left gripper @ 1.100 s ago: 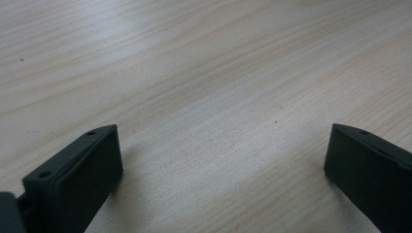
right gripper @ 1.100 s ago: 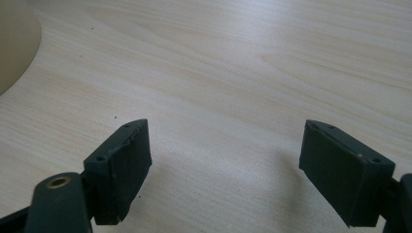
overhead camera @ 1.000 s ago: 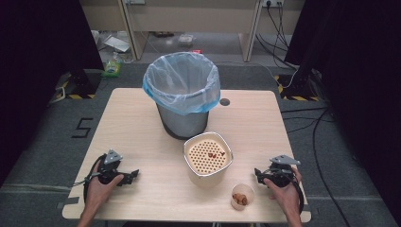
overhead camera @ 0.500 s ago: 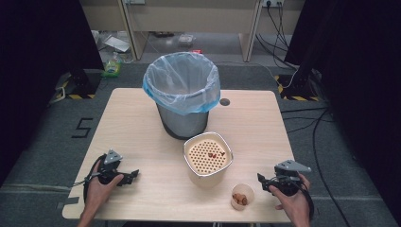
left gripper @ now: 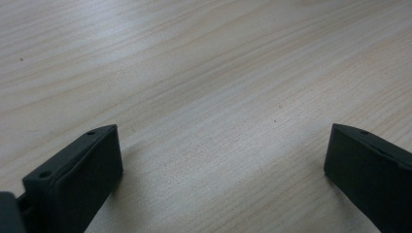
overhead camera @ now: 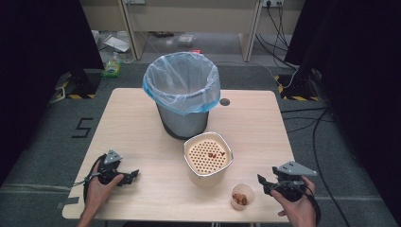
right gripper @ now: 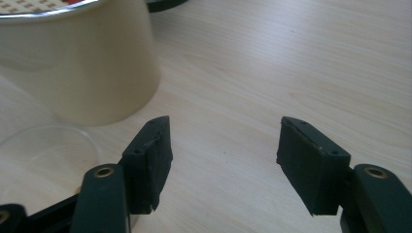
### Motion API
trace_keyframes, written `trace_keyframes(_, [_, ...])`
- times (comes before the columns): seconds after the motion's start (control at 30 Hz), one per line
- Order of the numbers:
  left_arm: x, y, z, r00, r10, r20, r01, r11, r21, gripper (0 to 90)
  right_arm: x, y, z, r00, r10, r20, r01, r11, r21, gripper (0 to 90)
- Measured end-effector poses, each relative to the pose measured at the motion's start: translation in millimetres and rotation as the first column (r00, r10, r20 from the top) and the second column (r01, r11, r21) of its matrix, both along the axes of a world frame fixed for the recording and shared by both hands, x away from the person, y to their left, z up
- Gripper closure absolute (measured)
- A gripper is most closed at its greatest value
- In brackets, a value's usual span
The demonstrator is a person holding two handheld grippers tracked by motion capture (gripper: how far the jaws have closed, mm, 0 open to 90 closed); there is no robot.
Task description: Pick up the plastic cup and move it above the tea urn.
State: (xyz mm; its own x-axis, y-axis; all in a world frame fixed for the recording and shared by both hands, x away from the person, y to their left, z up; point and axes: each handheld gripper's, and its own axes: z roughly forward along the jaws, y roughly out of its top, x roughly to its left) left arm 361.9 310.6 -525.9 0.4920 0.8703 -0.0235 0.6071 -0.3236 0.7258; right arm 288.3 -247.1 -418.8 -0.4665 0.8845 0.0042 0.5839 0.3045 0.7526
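A small clear cup point(overhead camera: 242, 195) with brown bits inside stands near the table's front edge. Just right of it my right gripper point(overhead camera: 264, 184) hovers in a hand, jaws apart and pointing left towards the cup. Its jaws have just been closing, and only bare wood lies between them. In the right gripper view point(right gripper: 223, 131) the cup's rim point(right gripper: 46, 143) lies left of the left jaw, untouched. A cream pot point(overhead camera: 208, 158) with a perforated insert and a few red bits stands behind the cup. My left gripper point(overhead camera: 132, 176) rests open at the front left, over bare table point(left gripper: 223, 131).
A grey bin point(overhead camera: 182, 97) lined with a blue plastic bag stands at the middle back of the wooden table point(overhead camera: 132, 123). The cream pot's wall point(right gripper: 82, 63) rises close ahead of my right gripper. Dark floor, cables and curtains surround the table.
My right gripper has lifted and drawn back towards the near right edge, and its jaws stand narrower than before. The left gripper, cup, pot and bin have not moved.
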Motion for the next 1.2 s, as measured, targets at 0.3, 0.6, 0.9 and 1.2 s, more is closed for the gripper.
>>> trace_keyframes(0.3, [0.0, 0.0, 0.0, 1.0000, 0.000, 0.000, 0.000, 1.0000, 0.000, 0.0, -10.4, 19.5, 14.8, 0.9955, 0.094, 0.014, -0.094, 0.995, -0.019, 47.2])
trace_keyframes(0.6, [0.0, 0.0, 0.0, 1.0000, 0.000, 0.000, 0.000, 1.0000, 0.000, 0.0, -10.0, 31.0, 9.3, 0.9887, 0.150, -0.004, -0.150, 0.988, -0.024, 51.1])
trace_keyframes(0.9, [0.0, 0.0, 0.0, 1.0000, 0.000, 0.000, 0.000, 1.0000, 0.000, 0.0, -8.7, 38.0, 1.8, 0.9810, 0.192, -0.029, -0.193, 0.981, -0.037, 54.4])
trace_keyframes(1.2, [0.0, 0.0, 0.0, 1.0000, 0.000, 0.000, 0.000, 1.0000, 0.000, 0.0, -6.4, 40.5, -8.8, 0.9714, 0.229, -0.064, -0.232, 0.972, -0.047, 62.2])
